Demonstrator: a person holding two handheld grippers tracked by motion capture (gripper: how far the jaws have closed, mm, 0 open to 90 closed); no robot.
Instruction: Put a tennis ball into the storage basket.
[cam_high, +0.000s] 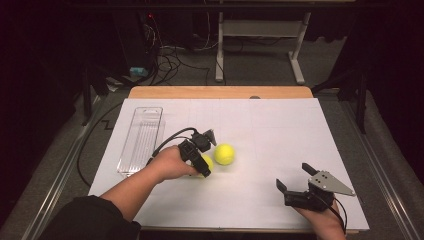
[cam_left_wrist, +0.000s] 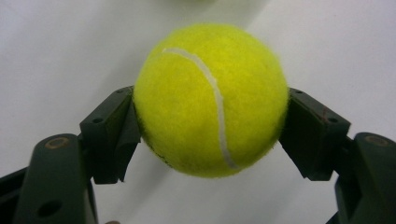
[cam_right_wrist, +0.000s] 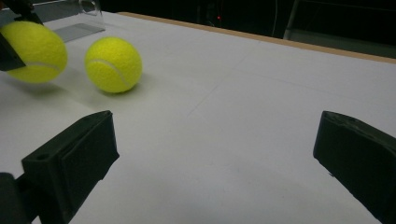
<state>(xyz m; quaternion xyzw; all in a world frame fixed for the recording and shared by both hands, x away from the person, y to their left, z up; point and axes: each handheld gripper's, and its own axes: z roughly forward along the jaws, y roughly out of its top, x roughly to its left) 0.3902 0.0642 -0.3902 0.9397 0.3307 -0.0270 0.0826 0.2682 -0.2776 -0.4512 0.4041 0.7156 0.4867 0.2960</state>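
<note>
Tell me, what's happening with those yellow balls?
A person holds a gripper in each hand. The left gripper is clamped on one tennis ball, just above the white table. The other tennis ball sits loose beside it. The right gripper waits open, holding nothing. A clear plastic tray lies at the left.

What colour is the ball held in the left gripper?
Bright yellow-green with a white curved seam; the held ball shows best in the left gripper view.

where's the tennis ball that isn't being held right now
In the high view the free tennis ball lies on the white table cover near the middle, just right of the left gripper, which holds the other ball.
</note>
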